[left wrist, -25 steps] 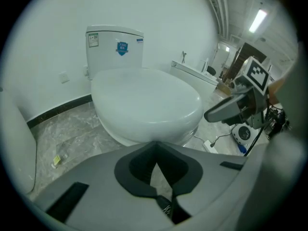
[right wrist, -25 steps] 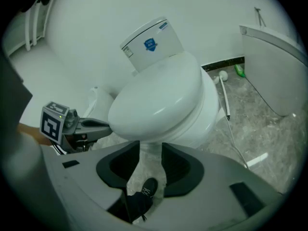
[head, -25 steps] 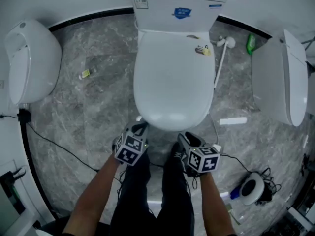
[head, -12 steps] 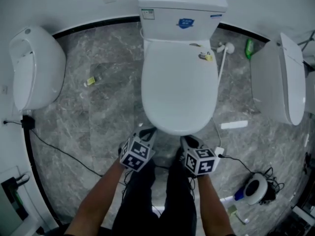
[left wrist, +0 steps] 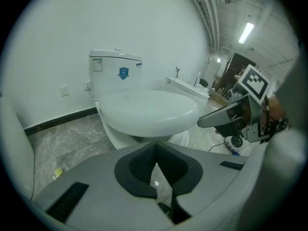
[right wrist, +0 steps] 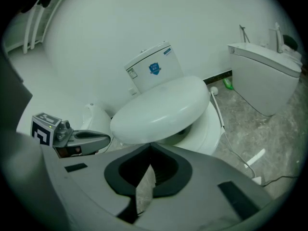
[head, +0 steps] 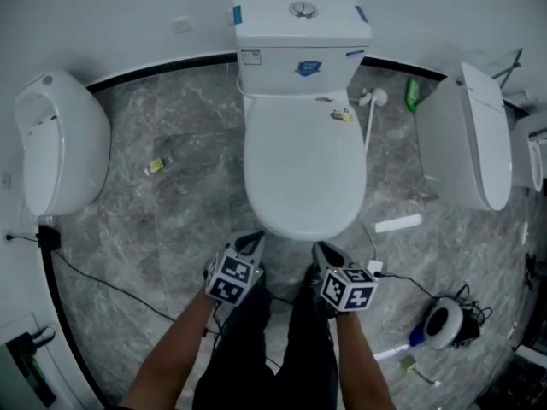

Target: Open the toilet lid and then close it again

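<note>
1. The toilet lid (head: 303, 165) lies down over the bowl. Its hinge end is at the tank (head: 301, 45) and its rounded front lip faces the person.
2. The left claw (head: 250, 243) is clenched and grasps nothing; its own view shows the jaws meeting with only floor behind them.
3. The right claw (head: 322, 249) is likewise clenched and empty.
4. Both claws hang just short of the front lip, one on each side of the lid's midline, pointing forward and down. Neither appears to touch the lid.
5. The lid's long axis runs straight away from the claws, from lip to hinge. Any lift would therefore probably start at the near lip and swing up and back toward the tank.
6. Neither claw looks clearly nearer, so either could reach the lip. With the jaws shut, hooking a tip beneath the lip seems likelier than pinching it.
</note>
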Demonstrator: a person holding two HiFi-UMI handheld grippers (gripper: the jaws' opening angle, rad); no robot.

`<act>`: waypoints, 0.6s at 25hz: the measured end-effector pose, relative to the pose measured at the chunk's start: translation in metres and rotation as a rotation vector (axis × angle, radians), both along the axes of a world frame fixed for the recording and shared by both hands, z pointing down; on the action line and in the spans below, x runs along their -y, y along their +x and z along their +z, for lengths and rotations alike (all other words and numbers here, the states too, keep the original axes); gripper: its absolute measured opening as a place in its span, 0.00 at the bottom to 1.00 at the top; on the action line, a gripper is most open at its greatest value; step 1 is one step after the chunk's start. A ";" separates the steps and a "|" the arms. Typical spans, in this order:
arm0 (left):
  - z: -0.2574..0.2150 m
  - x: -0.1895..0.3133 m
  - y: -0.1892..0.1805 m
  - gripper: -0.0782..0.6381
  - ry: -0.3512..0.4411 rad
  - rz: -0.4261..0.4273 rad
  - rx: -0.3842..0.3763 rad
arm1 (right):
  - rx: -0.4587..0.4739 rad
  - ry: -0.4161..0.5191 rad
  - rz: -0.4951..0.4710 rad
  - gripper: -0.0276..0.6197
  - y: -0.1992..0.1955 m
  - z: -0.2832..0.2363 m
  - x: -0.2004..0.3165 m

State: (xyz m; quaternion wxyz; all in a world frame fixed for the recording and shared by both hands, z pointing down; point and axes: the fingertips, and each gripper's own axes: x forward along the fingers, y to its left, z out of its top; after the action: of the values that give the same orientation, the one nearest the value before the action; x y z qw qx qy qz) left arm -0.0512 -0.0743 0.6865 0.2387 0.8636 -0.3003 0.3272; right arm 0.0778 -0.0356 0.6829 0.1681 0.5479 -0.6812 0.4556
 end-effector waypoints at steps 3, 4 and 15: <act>-0.001 0.007 -0.005 0.12 -0.006 0.001 0.018 | 0.005 0.017 0.025 0.06 -0.001 -0.014 0.005; -0.001 0.009 -0.006 0.12 -0.007 0.006 0.026 | 0.006 0.023 0.030 0.06 -0.001 -0.019 0.007; -0.054 0.061 -0.016 0.12 0.106 -0.073 0.036 | 0.015 0.115 0.077 0.06 0.001 -0.082 0.036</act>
State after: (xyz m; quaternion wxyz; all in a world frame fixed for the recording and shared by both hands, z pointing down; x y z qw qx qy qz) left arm -0.0670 -0.1357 0.6326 0.1989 0.8576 -0.3526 0.3172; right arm 0.0791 -0.0715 0.6007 0.1137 0.5790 -0.6859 0.4258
